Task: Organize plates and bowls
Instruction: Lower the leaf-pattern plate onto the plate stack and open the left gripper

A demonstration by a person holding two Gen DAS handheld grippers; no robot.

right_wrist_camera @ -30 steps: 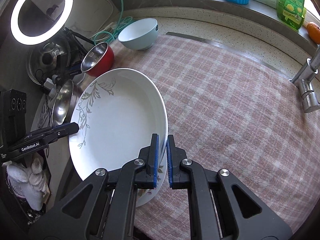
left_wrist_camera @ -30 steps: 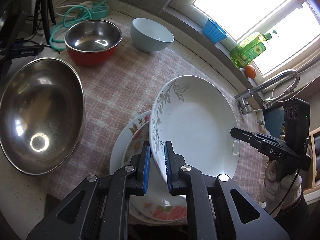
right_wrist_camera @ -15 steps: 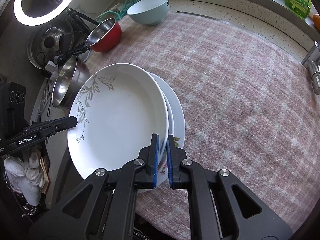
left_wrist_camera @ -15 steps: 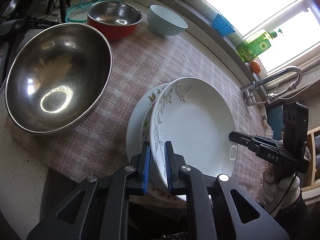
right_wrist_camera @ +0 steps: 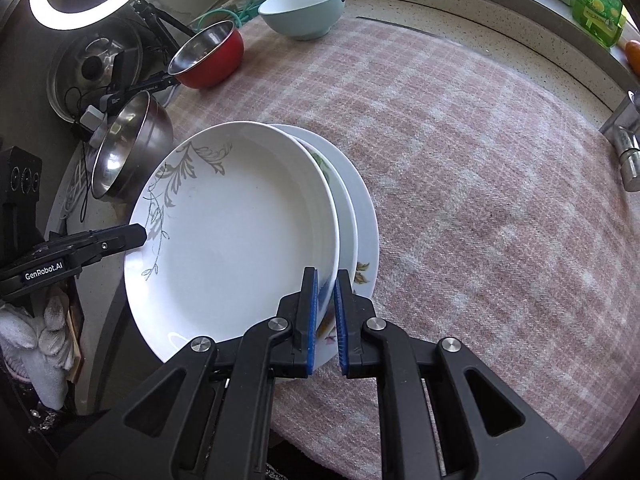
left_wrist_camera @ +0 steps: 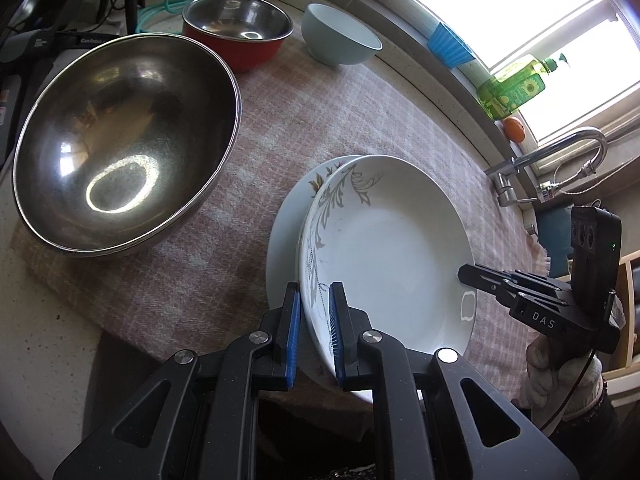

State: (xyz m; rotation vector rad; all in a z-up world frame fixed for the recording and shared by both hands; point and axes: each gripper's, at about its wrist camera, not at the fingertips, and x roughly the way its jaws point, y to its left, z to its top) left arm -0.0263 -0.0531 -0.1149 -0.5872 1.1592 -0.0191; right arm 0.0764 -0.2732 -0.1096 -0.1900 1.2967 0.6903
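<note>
A white deep plate with a grey leaf pattern (left_wrist_camera: 392,248) (right_wrist_camera: 236,232) lies on a flowered plate (left_wrist_camera: 286,224) (right_wrist_camera: 360,216) at the front edge of the pink checked cloth. My left gripper (left_wrist_camera: 314,330) has its jaws around the leaf plate's near rim, with a small gap beside the left pad. My right gripper (right_wrist_camera: 325,316) sits at the opposite rim, its jaws slightly parted around it. Each gripper shows in the other's view: the right one (left_wrist_camera: 500,284), the left one (right_wrist_camera: 120,238).
A large steel bowl (left_wrist_camera: 120,140) (right_wrist_camera: 128,148) stands left of the plates. A red steel-lined bowl (left_wrist_camera: 238,30) (right_wrist_camera: 208,56) and a pale blue bowl (left_wrist_camera: 340,36) (right_wrist_camera: 304,8) stand at the back. A tap (left_wrist_camera: 552,160), a soap bottle (left_wrist_camera: 512,88) and a blue cup (left_wrist_camera: 450,46) are by the window.
The leaf plate has come down from a tilted hold onto the flowered plate. Both grippers' jaws have loosened a little around its rim.
</note>
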